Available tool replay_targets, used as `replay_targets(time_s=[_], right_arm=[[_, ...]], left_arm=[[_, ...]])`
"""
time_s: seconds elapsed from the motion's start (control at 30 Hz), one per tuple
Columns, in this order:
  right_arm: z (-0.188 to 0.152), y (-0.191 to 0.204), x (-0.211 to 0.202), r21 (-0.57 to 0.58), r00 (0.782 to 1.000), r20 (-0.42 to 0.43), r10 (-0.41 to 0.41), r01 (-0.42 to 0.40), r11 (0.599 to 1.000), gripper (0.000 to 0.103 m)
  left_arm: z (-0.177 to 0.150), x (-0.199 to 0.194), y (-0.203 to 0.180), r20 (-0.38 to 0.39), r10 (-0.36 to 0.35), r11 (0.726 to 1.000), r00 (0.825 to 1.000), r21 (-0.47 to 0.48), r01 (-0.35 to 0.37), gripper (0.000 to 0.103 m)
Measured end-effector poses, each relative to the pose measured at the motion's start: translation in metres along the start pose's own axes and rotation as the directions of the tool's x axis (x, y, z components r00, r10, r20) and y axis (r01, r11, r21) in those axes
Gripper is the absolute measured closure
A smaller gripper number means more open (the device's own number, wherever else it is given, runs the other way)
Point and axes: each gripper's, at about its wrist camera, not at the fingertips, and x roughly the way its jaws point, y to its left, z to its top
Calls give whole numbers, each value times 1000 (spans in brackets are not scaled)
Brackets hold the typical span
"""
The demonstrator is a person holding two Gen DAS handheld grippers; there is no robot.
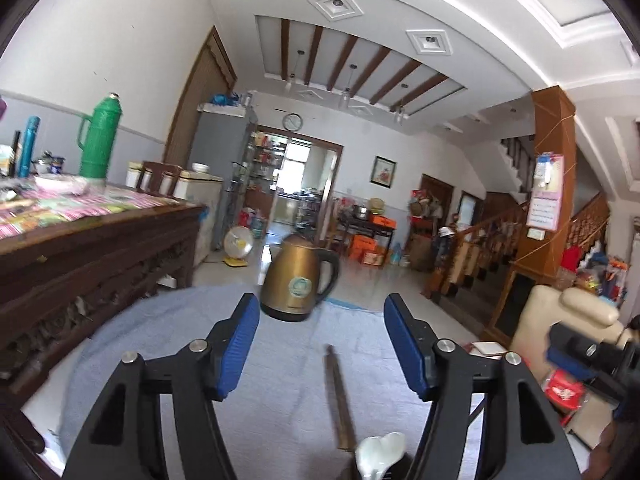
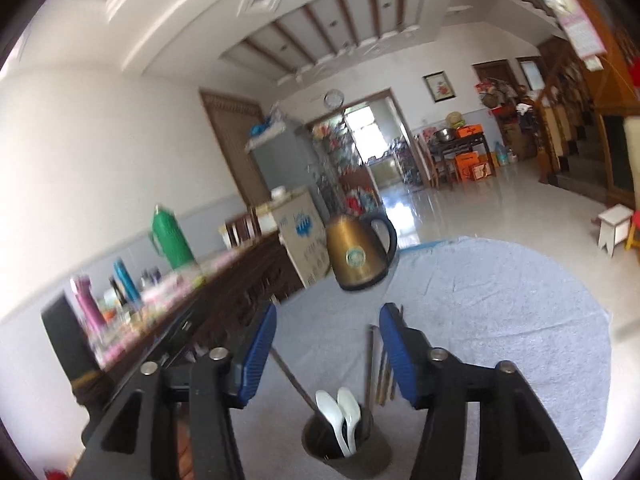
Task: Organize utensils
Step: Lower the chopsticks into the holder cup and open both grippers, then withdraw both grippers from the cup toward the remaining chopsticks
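Note:
My left gripper (image 1: 322, 304) stands open over a pale blue cloth (image 1: 160, 340), nothing between its blue pads. Brown chopsticks (image 1: 340, 400) lie on the cloth between the fingers, and a white spoon (image 1: 378, 454) shows at the bottom edge. My right gripper (image 2: 329, 312) is open too, with nothing held. Below it stands a dark utensil holder (image 2: 360, 456) with two white spoons (image 2: 340, 416) and a dark stick (image 2: 290, 376) leaning out. More chopsticks (image 2: 378, 368) show just beyond the holder, by the right finger. The right gripper (image 1: 580, 352) also appears at the left view's right edge.
A gold kettle (image 1: 298, 280) (image 2: 360, 256) stands at the cloth's far edge. A dark carved sideboard (image 1: 100, 248) on the left carries a green thermos (image 1: 98, 140) and bottles. A cream chair (image 1: 560, 320) is at the right, a white stool (image 2: 614, 226) on the floor.

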Motion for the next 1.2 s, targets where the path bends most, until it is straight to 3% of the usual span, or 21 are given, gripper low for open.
replay_targets(time_s=[0.23,0.33,0.5,0.7,1.2], right_arm=[[10,-48,-12,123,991,33,-130,125,985,47],[13,-66,-13,166,986,21,-164,159,973,50],[11,-85,-8,207,980,-32,-198,200,958,54],[5,-89,1,198,976,-85,-200,213,957,54],[-18,-97,36,200,939,-260,-224,280,939,54]], left_arm=[[-5,4,42,-86,120,992,989,-21,-122,27],[-14,15,58,-159,170,984,973,-29,-176,27],[-33,40,69,-317,213,973,924,-12,-229,27],[-44,44,56,-337,279,960,899,85,-266,27],[-44,46,57,-363,362,932,859,152,-329,27]])
